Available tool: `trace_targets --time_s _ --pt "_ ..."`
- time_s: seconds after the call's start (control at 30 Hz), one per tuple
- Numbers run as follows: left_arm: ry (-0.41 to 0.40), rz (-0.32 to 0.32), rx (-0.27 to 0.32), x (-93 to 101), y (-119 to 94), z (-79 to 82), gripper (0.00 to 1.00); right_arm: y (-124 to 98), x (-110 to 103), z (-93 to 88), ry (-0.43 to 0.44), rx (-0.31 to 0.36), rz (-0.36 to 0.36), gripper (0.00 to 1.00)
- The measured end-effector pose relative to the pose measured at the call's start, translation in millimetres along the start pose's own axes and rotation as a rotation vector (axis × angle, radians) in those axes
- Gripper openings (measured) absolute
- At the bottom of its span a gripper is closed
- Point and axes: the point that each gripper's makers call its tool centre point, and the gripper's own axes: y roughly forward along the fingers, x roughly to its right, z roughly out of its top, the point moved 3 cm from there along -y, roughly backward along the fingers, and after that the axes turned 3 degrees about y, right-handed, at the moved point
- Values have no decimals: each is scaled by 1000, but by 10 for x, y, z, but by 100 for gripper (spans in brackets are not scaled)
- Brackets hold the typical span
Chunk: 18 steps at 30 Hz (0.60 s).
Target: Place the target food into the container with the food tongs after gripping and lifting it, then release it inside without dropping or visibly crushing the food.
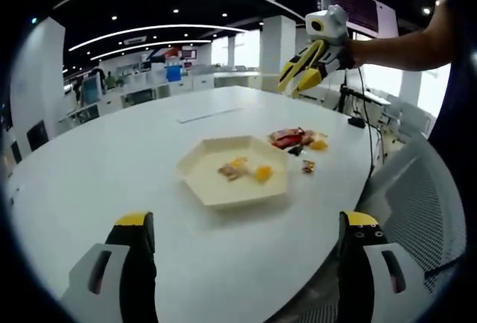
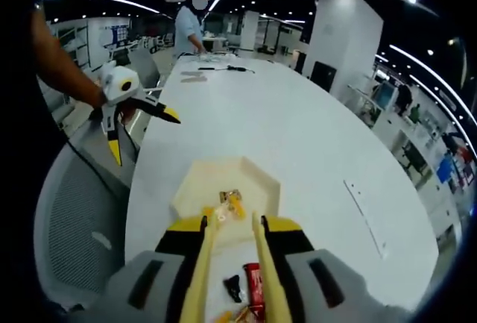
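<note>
A cream hexagonal tray (image 1: 209,189) (image 2: 195,181) lies on the white table and holds orange food pieces (image 1: 261,173) (image 2: 232,203). A red packet (image 1: 286,138) (image 2: 253,281) and small snacks (image 1: 308,165) lie on the table beside the tray. My right gripper (image 2: 237,226) (image 1: 305,69) is shut on yellow food tongs (image 2: 205,263) (image 1: 296,78), held high above the table. The tong arms stand apart with nothing seen in them. My left gripper (image 1: 246,220) (image 2: 145,140) is open and holds nothing, near the table edge.
A grey mesh chair (image 1: 417,196) (image 2: 74,211) stands at the table's edge beside the tray. A thin strip (image 1: 209,115) (image 2: 365,205) lies on the table (image 1: 119,159). A person (image 2: 186,28) stands at the far end, near cables (image 2: 223,68).
</note>
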Motion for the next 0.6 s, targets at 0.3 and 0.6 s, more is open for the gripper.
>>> trace_targets --time_s 0.3,0.6 --pt "0 23 2 -42 -5 1 100 -85 -39 -103 24 11 -13 28" --pt "-14 22 -5 -42 -9 -14 100 -102 -141 -235 34 13 -7 28"
